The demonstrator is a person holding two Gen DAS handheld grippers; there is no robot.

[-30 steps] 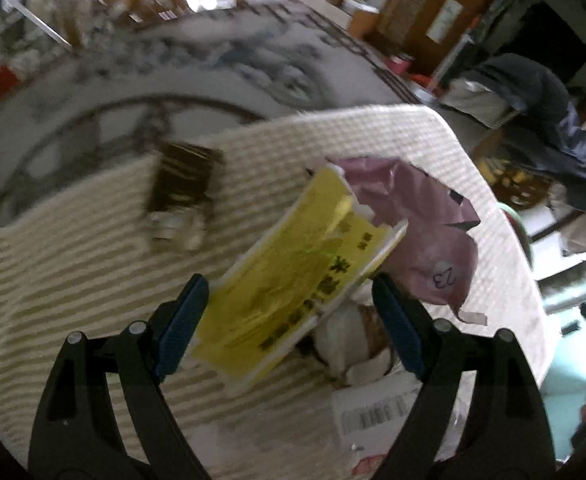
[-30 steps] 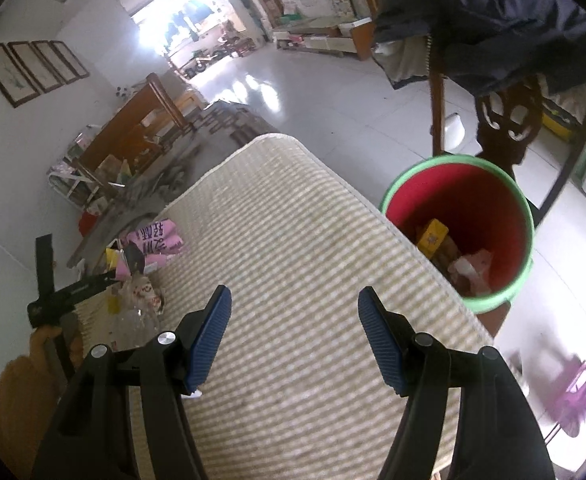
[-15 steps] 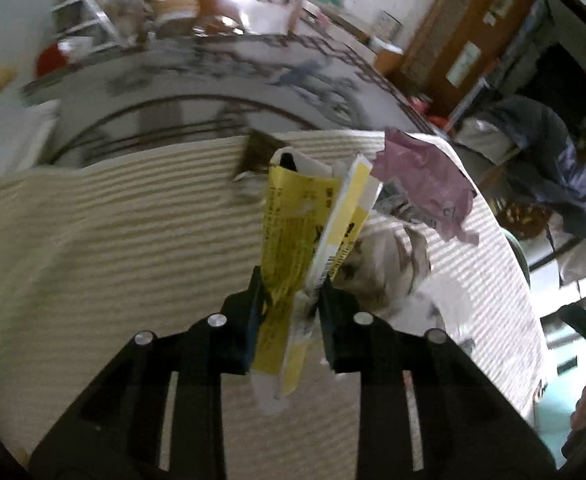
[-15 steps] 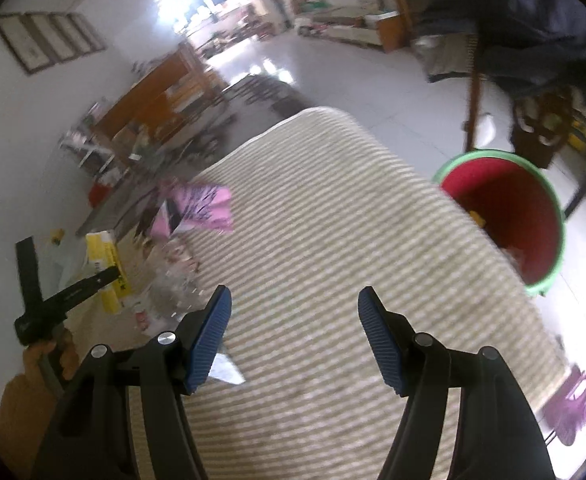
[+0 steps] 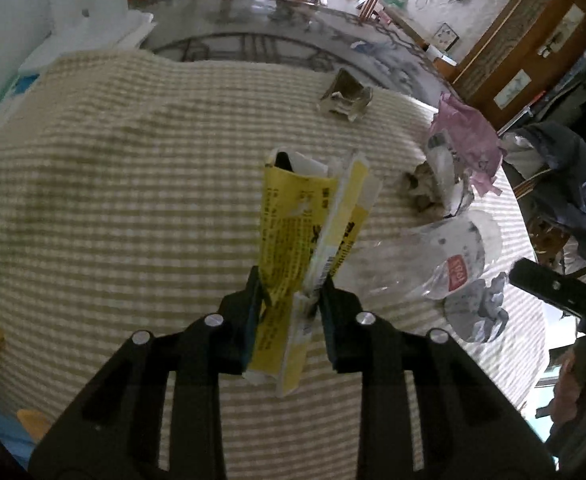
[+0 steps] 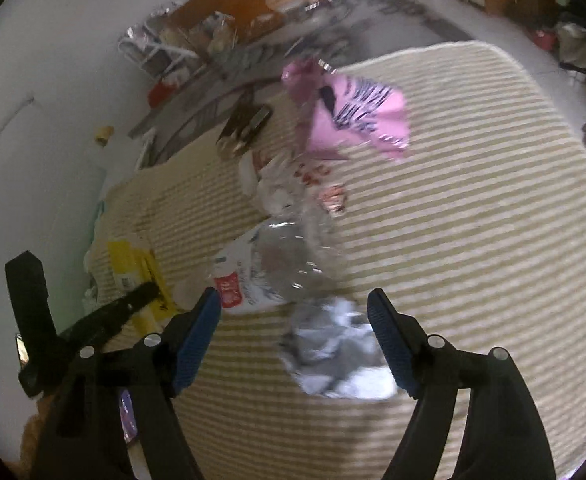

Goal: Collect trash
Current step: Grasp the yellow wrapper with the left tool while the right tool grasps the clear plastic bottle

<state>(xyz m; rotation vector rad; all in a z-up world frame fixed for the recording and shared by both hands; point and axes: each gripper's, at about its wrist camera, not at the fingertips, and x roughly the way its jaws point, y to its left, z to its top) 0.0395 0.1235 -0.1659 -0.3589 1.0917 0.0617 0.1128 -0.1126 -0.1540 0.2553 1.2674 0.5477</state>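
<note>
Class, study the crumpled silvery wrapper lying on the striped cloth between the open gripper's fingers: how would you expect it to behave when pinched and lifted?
The crumpled silvery wrapper looks thin and creased, so it probably crushes further when pinched. It appears light for its bulk. Its shiny surface may slip between the pads of the right gripper, whose jaws are opening.

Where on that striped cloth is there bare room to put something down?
The widest bare stretch of the striped cloth lies left of the yellow packet, up to the foil scrap. The near right corner, below the pink bag, is bare too. It is crowded around the clear bag and crumpled wrapper.
</note>
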